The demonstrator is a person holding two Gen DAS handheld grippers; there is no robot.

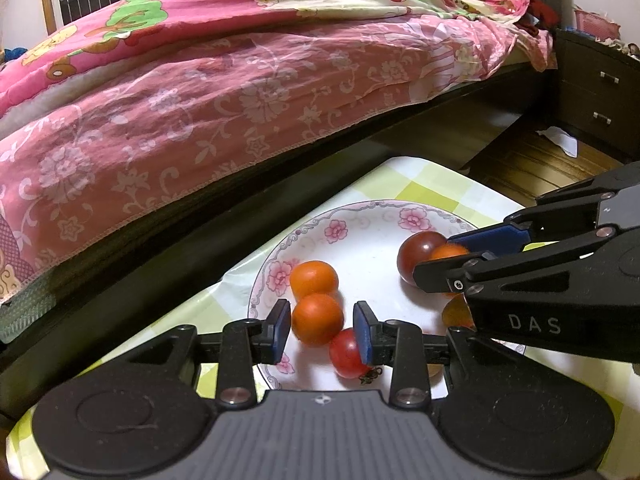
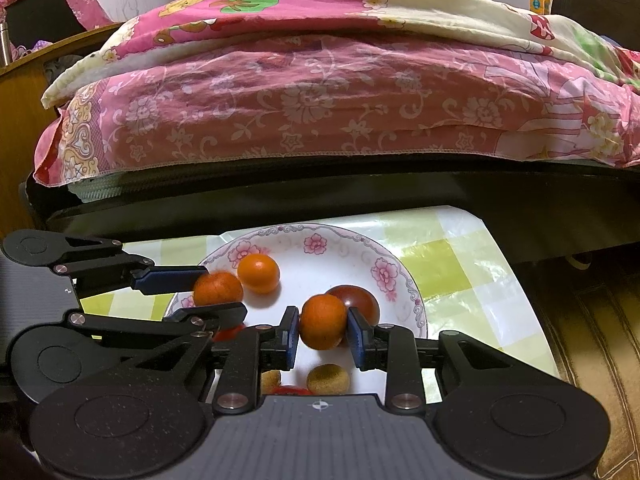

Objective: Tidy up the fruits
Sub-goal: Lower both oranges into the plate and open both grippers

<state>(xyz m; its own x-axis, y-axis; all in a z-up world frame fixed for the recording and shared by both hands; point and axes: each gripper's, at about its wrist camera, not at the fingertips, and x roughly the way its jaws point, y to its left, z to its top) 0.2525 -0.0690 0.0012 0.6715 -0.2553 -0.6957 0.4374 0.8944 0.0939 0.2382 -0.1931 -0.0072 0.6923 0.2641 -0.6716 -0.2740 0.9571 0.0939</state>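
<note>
The left wrist view shows the left gripper [image 1: 322,330] over the white round plate with pink flowers [image 1: 360,224], its blue pads standing apart from the orange round fruit [image 1: 317,319] between them, so it is released, with a small red tomato [image 1: 347,354] at its right pad. The right wrist view shows what the left one half hides: the right gripper [image 2: 323,332] is clenched on another orange round fruit [image 2: 323,322], in front of a dark red tomato [image 2: 358,298]. Only this view shows a small brownish-yellow fruit [image 2: 328,379] below the held one, near the plate's front.
</note>
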